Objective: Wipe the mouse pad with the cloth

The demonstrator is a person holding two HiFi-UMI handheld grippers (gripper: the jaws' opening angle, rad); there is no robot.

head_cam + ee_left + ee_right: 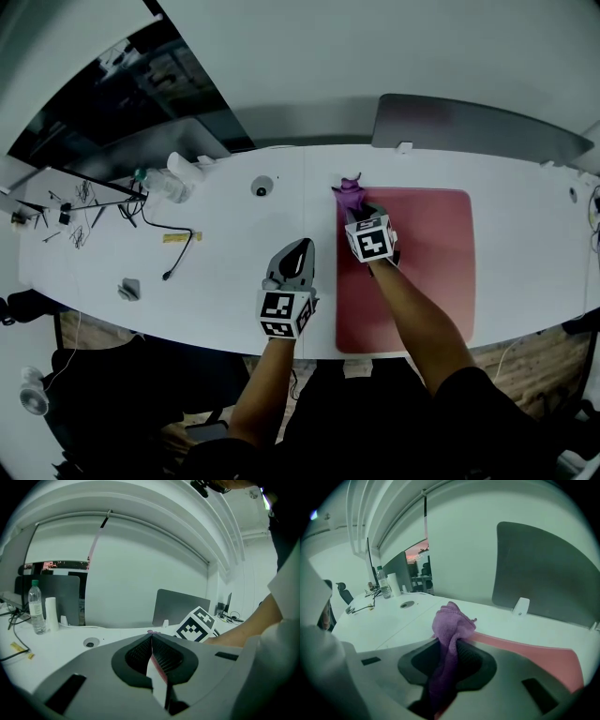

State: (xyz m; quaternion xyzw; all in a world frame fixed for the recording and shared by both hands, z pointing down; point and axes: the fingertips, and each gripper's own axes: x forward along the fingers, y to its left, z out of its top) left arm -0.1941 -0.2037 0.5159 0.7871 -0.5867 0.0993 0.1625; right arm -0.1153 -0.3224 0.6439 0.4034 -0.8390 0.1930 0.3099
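Right gripper view: grips the purple cloth (449,630) firmly between the jaws of the right gripper (451,645), with a bunched end poking out ahead over the red mouse pad (534,656). From the head view, places that cloth at the pad's far left corner. Holds the left gripper (300,249) over the white table (216,281) just beside the pad's left edge, jaws together on nothing.

Dim, greenish cast, strong fisheye distortion, dark vignetted corners
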